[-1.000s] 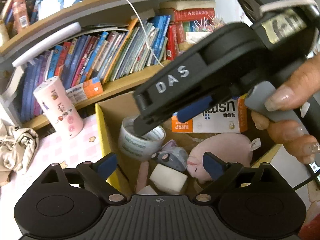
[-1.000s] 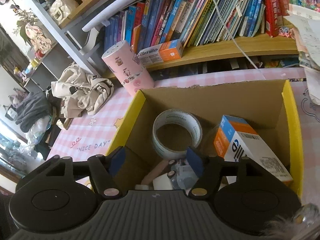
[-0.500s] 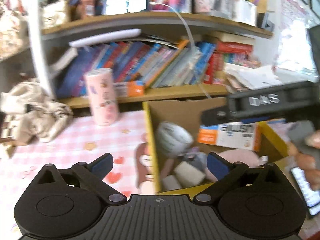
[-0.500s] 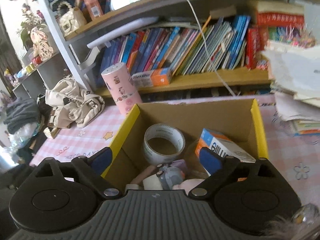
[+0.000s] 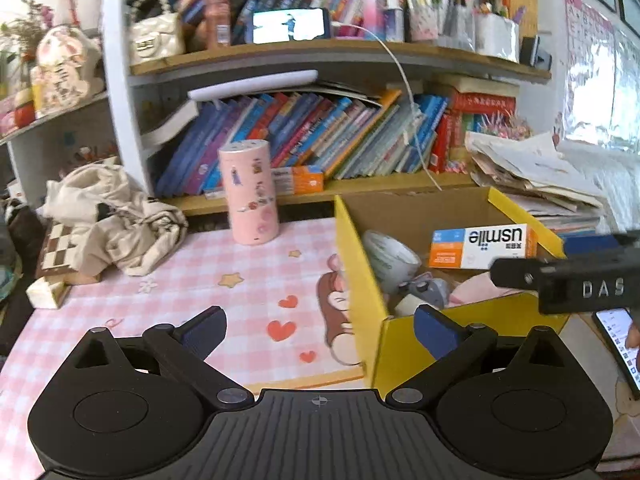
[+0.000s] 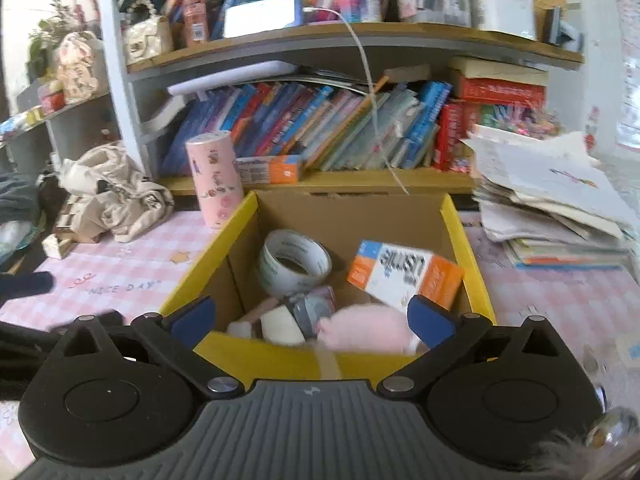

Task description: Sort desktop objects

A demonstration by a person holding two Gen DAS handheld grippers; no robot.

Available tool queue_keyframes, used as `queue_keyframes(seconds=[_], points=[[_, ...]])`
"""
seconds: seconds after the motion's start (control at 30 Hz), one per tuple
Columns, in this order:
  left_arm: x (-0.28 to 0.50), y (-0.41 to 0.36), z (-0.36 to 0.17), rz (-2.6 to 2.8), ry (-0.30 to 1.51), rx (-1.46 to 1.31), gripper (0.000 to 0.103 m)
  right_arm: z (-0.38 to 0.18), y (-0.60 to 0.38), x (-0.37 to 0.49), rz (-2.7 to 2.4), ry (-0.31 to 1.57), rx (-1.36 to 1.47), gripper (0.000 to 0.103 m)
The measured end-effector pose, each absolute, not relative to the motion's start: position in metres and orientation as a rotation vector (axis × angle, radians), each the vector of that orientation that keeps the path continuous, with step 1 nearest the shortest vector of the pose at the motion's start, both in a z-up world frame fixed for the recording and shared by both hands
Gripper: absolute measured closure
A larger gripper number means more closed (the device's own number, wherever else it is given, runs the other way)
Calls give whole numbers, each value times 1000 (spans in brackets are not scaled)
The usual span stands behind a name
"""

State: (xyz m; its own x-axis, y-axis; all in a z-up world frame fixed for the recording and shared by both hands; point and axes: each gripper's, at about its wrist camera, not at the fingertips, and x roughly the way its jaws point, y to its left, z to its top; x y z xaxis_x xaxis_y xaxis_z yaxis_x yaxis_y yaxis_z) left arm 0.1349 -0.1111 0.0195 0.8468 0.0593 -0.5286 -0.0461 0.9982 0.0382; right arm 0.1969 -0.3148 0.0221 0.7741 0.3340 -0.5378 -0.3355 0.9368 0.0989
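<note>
A yellow cardboard box (image 6: pixel 208 264) stands on the pink checked desk mat. Inside lie a white tape roll (image 6: pixel 294 264), a white and orange usmile carton (image 6: pixel 400 276), a pink plush pig (image 6: pixel 364 330), a grey toy (image 6: pixel 312 306) and a white block (image 6: pixel 280 320). My right gripper (image 6: pixel 312 316) hovers at the box's near wall, its jaws opening with nothing gripped between them. My left gripper (image 5: pixel 319 330) is open and empty over the mat, left of the box (image 5: pixel 360 264). A finger of my right gripper (image 5: pixel 520 276) reaches in from the right.
A pink cylinder (image 5: pixel 248 196) stands upright on the mat left of the box. A beige cloth bag (image 5: pixel 116 216) lies far left. Loose papers and books (image 6: pixel 560 200) pile up right of the box. Bookshelves run along the back. A phone (image 5: pixel 618 344) lies at right.
Both grippers have pulled back from over the box, the left one sliding off to its left side. The right jaws have spread wider. The box's contents lie as before.
</note>
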Motion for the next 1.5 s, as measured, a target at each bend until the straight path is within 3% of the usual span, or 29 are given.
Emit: queue_keyframes(seconds=[0.7,1.5], points=[[57,-65,13,25,561,45,1,6,-263,92,266,629,-63,0],[25,-43,-3,5,625,24,0,-7,-240,55,234,714,-93,0]])
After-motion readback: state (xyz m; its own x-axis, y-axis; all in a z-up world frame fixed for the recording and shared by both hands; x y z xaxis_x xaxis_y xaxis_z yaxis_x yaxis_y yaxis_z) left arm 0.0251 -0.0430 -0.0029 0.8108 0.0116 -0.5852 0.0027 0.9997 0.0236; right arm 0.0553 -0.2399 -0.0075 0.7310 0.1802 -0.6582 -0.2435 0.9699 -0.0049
